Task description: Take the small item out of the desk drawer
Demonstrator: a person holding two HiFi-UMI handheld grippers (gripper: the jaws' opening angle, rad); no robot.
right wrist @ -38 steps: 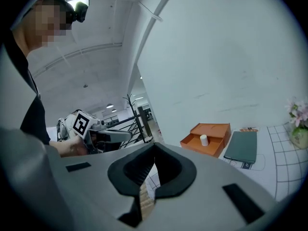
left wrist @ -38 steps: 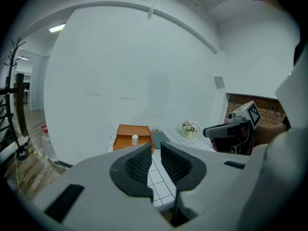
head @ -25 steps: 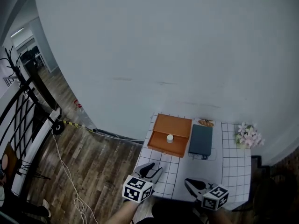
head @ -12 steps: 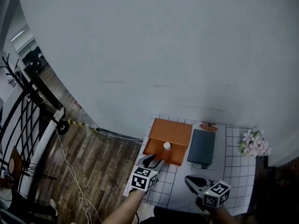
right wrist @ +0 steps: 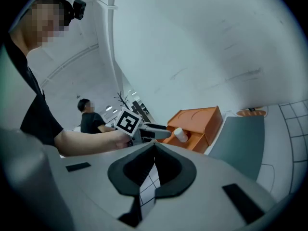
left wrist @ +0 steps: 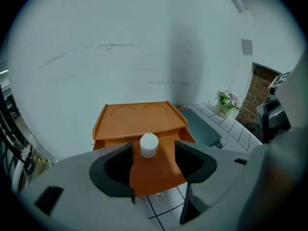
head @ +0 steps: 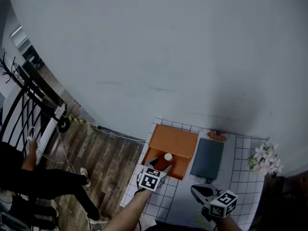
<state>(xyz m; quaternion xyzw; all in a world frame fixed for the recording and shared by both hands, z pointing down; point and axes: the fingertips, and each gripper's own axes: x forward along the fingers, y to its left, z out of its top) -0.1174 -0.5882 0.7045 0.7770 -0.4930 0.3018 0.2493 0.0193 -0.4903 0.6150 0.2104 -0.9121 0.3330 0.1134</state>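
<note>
As I approach: left hand-held gripper jaws opening, small item between, ungripped.
Drawer: I'd centre, close gently.
Right hand-held gripper: jaws together, empty.

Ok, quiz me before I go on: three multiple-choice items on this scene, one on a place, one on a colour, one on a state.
1. Where is the small white item?
A) in the open drawer
B) on the grey pad
C) beside the flowers

2. What colour is the drawer unit?
A) white
B) orange
C) green

3. How does the right gripper stand?
A) jaws wide apart
B) clamped on the white item
C) jaws together, nothing between them

Answers: 1 A, it stands upright on the pulled-out drawer's floor. 2 B, top and drawer are both orange. 3 C, the right gripper view shows its pads meeting.
</note>
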